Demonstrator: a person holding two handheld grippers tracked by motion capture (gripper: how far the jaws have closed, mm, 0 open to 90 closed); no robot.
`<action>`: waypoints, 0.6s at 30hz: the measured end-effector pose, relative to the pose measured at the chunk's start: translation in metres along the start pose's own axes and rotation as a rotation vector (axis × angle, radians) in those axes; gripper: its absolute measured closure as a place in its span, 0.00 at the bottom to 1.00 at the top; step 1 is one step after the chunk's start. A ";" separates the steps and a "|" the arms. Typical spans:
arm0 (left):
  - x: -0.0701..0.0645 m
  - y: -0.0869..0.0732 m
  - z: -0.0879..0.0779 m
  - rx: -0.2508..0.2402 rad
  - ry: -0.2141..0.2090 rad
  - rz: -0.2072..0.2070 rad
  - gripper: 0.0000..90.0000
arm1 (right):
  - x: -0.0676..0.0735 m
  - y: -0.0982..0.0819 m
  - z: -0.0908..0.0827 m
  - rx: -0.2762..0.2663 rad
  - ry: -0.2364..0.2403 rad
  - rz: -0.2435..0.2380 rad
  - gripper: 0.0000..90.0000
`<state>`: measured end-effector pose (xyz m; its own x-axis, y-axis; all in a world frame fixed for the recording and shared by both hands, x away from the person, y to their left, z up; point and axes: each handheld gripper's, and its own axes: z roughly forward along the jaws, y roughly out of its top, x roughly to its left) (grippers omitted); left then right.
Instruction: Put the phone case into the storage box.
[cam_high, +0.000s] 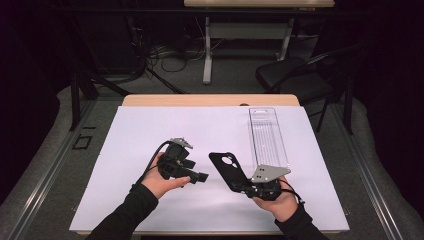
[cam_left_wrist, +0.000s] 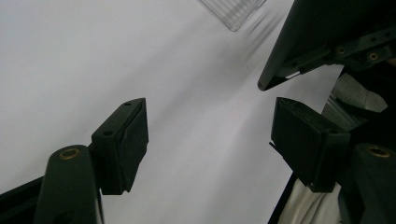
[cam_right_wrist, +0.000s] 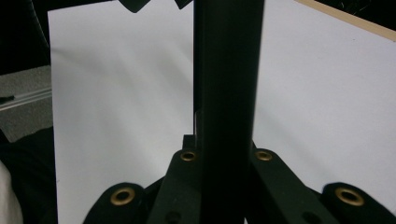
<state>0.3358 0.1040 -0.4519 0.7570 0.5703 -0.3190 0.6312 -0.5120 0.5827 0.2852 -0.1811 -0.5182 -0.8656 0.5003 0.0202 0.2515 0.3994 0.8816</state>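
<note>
Jaws first: our right gripper (cam_high: 248, 187) is pinched tight on the lower edge of a black phone case (cam_high: 228, 170), w/ the case sticking up and away from the jaws toward the table's middle, tilted, camera cutout at its far end. In the right gripper view the case (cam_right_wrist: 229, 93) runs edge-on straight up btwn the two jaws, which press on it from both sides. Our left gripper (cam_high: 199, 176) has its jaws spread, nothing btwn them; in the left gripper view its pads (cam_left_wrist: 133, 140) stand well apart over bare white, and the case's end (cam_left_wrist: 317, 37) hangs just beyond, upper right, not touching. The two grippers face each other, near but apart, above the white sheet (cam_high: 150, 130) that covers the table (cam_high: 150, 100). A clear plastic tray (cam_high: 267, 135) lies flat on the sheet, behind the right gripper, lengthwise away from us. Farther back, off the table: a black chair (cam_high: 295, 75) on the floor.
</note>
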 end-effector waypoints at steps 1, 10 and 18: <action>-0.001 0.000 -0.001 -0.008 0.003 0.011 0.31 | 0.000 0.000 0.000 -0.003 0.005 0.009 0.99; -0.008 0.000 0.002 -0.050 0.031 0.074 0.32 | -0.001 -0.004 0.005 -0.022 0.025 0.051 0.99; -0.012 0.002 0.000 -0.101 0.031 0.109 0.44 | -0.002 -0.004 0.005 -0.042 0.039 0.076 0.99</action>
<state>0.3280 0.0965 -0.4474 0.8133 0.5356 -0.2273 0.5244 -0.5054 0.6853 0.2884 -0.1799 -0.5244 -0.8610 0.4975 0.1057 0.2995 0.3280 0.8959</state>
